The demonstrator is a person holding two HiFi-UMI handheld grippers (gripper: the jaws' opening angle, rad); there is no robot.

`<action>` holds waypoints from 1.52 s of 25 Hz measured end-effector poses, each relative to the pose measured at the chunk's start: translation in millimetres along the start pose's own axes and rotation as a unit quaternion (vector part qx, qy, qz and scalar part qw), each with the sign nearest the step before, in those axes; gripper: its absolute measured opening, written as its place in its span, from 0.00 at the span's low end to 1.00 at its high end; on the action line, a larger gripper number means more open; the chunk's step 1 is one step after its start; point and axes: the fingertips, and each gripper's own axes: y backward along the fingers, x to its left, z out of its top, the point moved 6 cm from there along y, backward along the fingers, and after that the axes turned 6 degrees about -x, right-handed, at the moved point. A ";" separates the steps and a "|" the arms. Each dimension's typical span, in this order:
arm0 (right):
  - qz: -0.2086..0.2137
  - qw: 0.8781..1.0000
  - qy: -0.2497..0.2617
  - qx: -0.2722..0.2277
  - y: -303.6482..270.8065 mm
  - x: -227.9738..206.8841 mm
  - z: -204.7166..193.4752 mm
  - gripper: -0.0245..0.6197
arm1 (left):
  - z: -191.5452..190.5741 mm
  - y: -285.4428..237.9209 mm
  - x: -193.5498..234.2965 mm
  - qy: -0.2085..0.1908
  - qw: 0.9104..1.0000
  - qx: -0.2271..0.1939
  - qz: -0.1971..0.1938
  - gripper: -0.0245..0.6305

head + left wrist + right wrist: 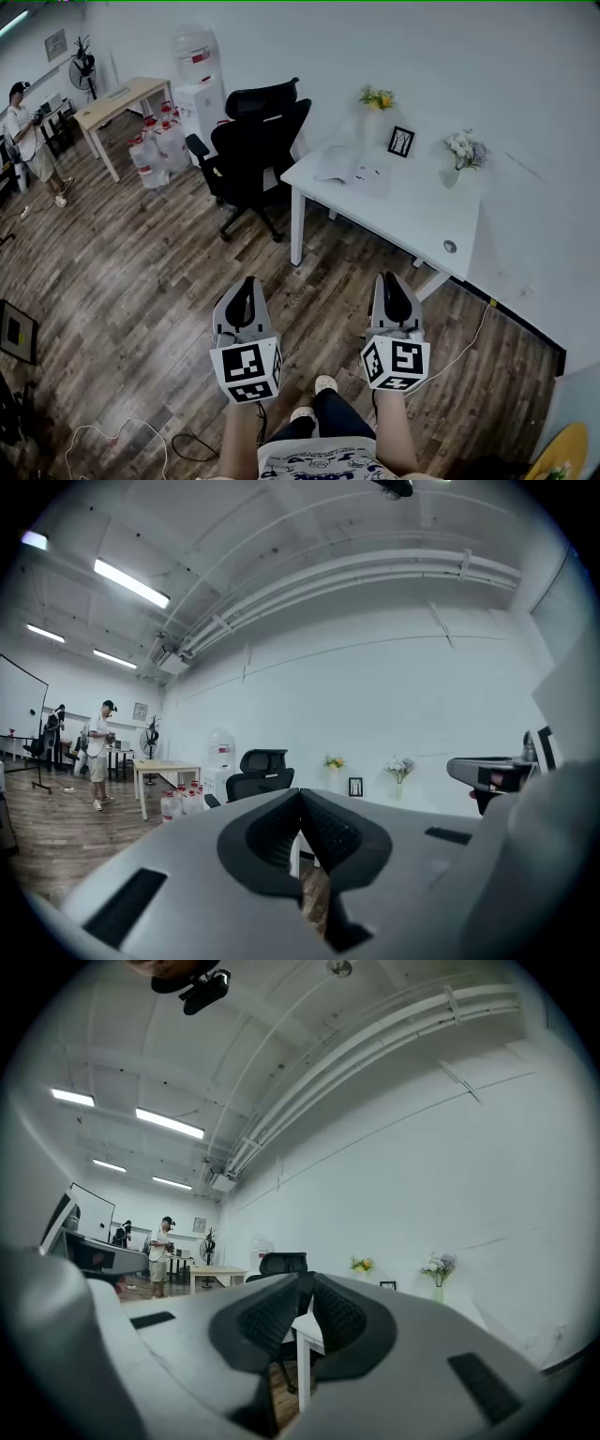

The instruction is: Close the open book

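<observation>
Lying near the tabletop's (412, 217) left end, the book (357, 172) is well ahead of the left gripper (247, 284) and right gripper (393, 281), both pressed together and empty; the right one seems nearer.

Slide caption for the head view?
Left tool and right tool, both shut and empty, over the wood floor, short of the white desk bearing the open book.

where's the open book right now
Head view: the open book lies at the left end of the white table, by the yellow flowers and the picture frame.
</observation>
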 end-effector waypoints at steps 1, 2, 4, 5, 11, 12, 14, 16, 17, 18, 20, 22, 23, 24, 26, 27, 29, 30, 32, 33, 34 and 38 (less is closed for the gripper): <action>0.001 1.000 0.000 0.001 -2.2 0.3 -0.3 0.10 | -0.4 -2.4 0.1 0.001 1.000 0.001 -0.001 0.07; 0.003 1.000 0.001 0.003 -5.0 -0.1 -1.1 0.10 | -0.9 -5.5 -0.3 0.002 1.000 0.002 -0.002 0.07; 0.007 1.000 -0.001 0.007 -12.4 -2.6 -4.0 0.15 | -2.7 -13.3 -1.9 0.002 1.000 0.004 -0.004 0.07; 0.010 1.000 -0.003 0.008 -17.1 -4.1 -6.0 0.17 | -3.8 -17.9 -2.4 0.002 1.000 0.004 -0.004 0.07; 0.022 1.000 -0.006 0.012 -60.0 -11.6 -17.9 0.23 | -8.7 -54.7 5.0 0.000 1.000 0.007 0.009 0.07; 0.024 1.000 -0.006 0.013 -69.7 -13.1 -19.8 0.24 | -9.1 -62.9 6.8 0.000 1.000 0.007 0.012 0.07; 0.027 1.000 -0.007 0.012 -91.3 -17.5 -23.1 0.25 | -9.3 -81.3 9.4 -0.002 1.000 0.006 0.017 0.07; 0.031 0.999 -0.007 0.010 -115.0 -23.0 -25.8 0.25 | -8.8 -101.6 11.3 -0.004 1.000 0.005 0.023 0.07; 0.034 0.999 -0.008 0.010 -127.3 -25.5 -27.3 0.26 | -8.4 -112.2 12.5 -0.004 1.000 0.004 0.027 0.07; 0.037 0.999 -0.007 0.010 -139.8 -27.8 -28.6 0.26 | -7.7 -123.1 14.0 -0.005 1.000 0.004 0.031 0.07; 0.043 0.999 -0.006 0.011 -165.5 -32.4 -31.4 0.26 | -6.1 -146.1 17.2 -0.005 0.999 0.003 0.038 0.07; 0.047 0.999 -0.005 0.011 -191.4 -38.1 -34.2 0.26 | -4.7 -169.4 19.5 -0.006 0.999 0.002 0.043 0.07; 0.049 0.999 -0.006 0.011 -203.9 -41.2 -35.4 0.26 | -3.9 -180.6 20.2 -0.006 0.999 0.001 0.045 0.07; 0.051 0.999 -0.005 0.010 -216.1 -44.6 -36.4 0.26 | -3.0 -191.5 20.7 -0.007 0.999 0.000 0.048 0.07; 0.054 0.998 -0.003 0.009 -240.0 -52.1 -38.1 0.26 | -0.9 -214.0 21.7 -0.008 0.999 -0.002 0.053 0.07; 0.055 0.998 -0.002 0.009 -252.0 -56.2 -38.7 0.26 | 0.2 -225.8 22.1 -0.009 0.998 -0.003 0.055 0.07; 0.057 0.998 0.000 0.007 -275.4 -63.7 -40.1 0.26 | 2.7 -248.8 23.0 -0.010 0.998 -0.006 0.059 0.07; 0.058 0.998 0.000 0.007 -286.0 -67.2 -41.3 0.26 | 3.5 -259.5 23.2 -0.011 0.998 -0.007 0.061 0.07; 0.059 0.998 0.000 0.008 -304.2 -74.6 -44.7 0.26 | 3.9 -278.5 22.0 -0.012 0.998 -0.007 0.062 0.07; 0.059 0.998 0.000 0.008 -312.3 -78.3 -46.4 0.26 | 3.7 -287.1 20.9 -0.013 0.998 -0.007 0.062 0.07; 0.059 0.998 0.000 0.008 -320.1 -81.4 -48.0 0.26 | 3.4 -295.2 19.9 -0.014 0.998 -0.007 0.063 0.07; 0.060 0.998 -0.002 0.009 -345.2 -91.9 -54.2 0.26 | 0.0 -321.9 17.2 -0.015 0.998 -0.003 0.064 0.07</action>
